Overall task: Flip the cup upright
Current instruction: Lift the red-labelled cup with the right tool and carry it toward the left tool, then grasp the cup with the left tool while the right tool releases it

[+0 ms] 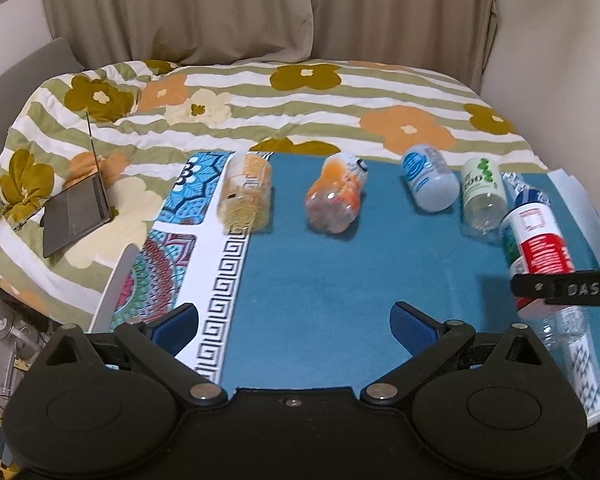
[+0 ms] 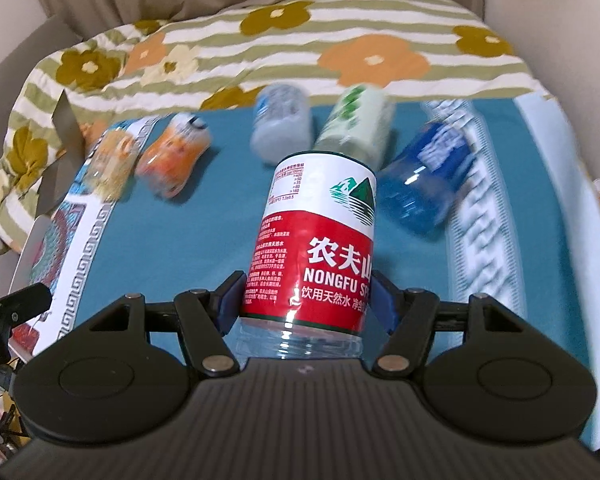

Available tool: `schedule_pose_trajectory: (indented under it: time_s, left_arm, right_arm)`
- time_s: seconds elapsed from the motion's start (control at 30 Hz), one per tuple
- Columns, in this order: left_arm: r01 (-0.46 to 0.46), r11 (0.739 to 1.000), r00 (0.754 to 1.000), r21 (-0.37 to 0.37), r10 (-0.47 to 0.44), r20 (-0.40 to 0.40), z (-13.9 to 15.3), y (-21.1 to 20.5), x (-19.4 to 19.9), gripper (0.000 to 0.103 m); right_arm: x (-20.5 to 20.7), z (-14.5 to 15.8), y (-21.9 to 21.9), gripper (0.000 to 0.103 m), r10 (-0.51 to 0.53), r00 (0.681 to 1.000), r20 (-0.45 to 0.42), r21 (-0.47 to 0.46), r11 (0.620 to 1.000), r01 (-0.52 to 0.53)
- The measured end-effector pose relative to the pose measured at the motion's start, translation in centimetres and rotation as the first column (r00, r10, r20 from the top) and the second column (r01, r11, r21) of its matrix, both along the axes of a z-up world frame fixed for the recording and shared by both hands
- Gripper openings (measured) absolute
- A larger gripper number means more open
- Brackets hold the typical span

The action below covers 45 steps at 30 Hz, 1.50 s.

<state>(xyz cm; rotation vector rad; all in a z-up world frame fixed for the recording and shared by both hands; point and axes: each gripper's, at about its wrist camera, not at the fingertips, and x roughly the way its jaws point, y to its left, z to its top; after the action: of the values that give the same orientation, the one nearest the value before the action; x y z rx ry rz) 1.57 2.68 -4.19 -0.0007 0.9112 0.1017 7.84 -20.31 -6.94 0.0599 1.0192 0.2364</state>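
Left gripper (image 1: pixel 294 326) low in frame, blue pads wide apart over teal mat (image 1: pixel 340 280), nothing btwn them. Row of bottles lying on sides across far part of mat: yellowish bottle (image 1: pixel 246 194) at left, orange bottle (image 1: pixel 336 198), pale blue bottle (image 1: pixel 430 182), green-label bottle (image 1: pixel 483 196). Red-label bottle (image 1: pixel 538 246) at right edge, w/ black finger (image 1: pixel 566 289) marked "DAS" crossing in front. Open laptop (image 1: pixel 78 210) on floral quilt (image 1: pixel 300 112), left of mat.

Both wrist cameras look forward, sharing the blue mat (image 1: pixel 340 264) and bed (image 2: pixel 340 28).
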Motion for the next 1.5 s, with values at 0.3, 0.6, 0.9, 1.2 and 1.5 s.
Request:
schedule_pose_trajectory:
  time_s: [0.3, 0.6, 0.9, 1.2, 1.5]
  left_arm:
    - [0.015, 1.0, 0.999, 0.004, -0.015, -0.033, -1.2, 3.5, -0.8, 0.103]
    - [0.037, 0.999, 0.998, -0.001, -0.037, -0.054, -1.8, 3.8, -0.8, 0.103]
    - [0.036, 0.999, 0.998, -0.007, -0.036, -0.043, -1.3, 2.9, -0.6, 0.103]
    - [0.037, 0.999, 0.999, -0.008, -0.037, -0.015, 0.4, 0.6, 0.3, 0.103]
    - [0.135, 0.989, 0.987, -0.058, -0.139, -0.084, 0.7, -5.7, 4.3, 0.103]
  right_arm:
    - [-1.1, -4.1, 4.4, 0.08, -0.007, 0.999, -0.041, -0.009, 1.0, 0.007]
    - [-1.2, -5.8, 5.1, 0.085, -0.019, 0.998, -0.055, -0.053, 0.998, 0.016]
    - [-1.2, -5.3, 4.7, 0.101, -0.019, 0.998, -0.054, -0.058, 0.998, 0.016]
    - [-2.0, -2.5, 2.2, 0.101, 0.002, 0.999, -0.053, 0.012, 1.0, -0.001]
    - [-2.6, 0.8, -4.6, 0.101, -0.027, 1.0, -0.009, 0.056, 0.998, 0.027]
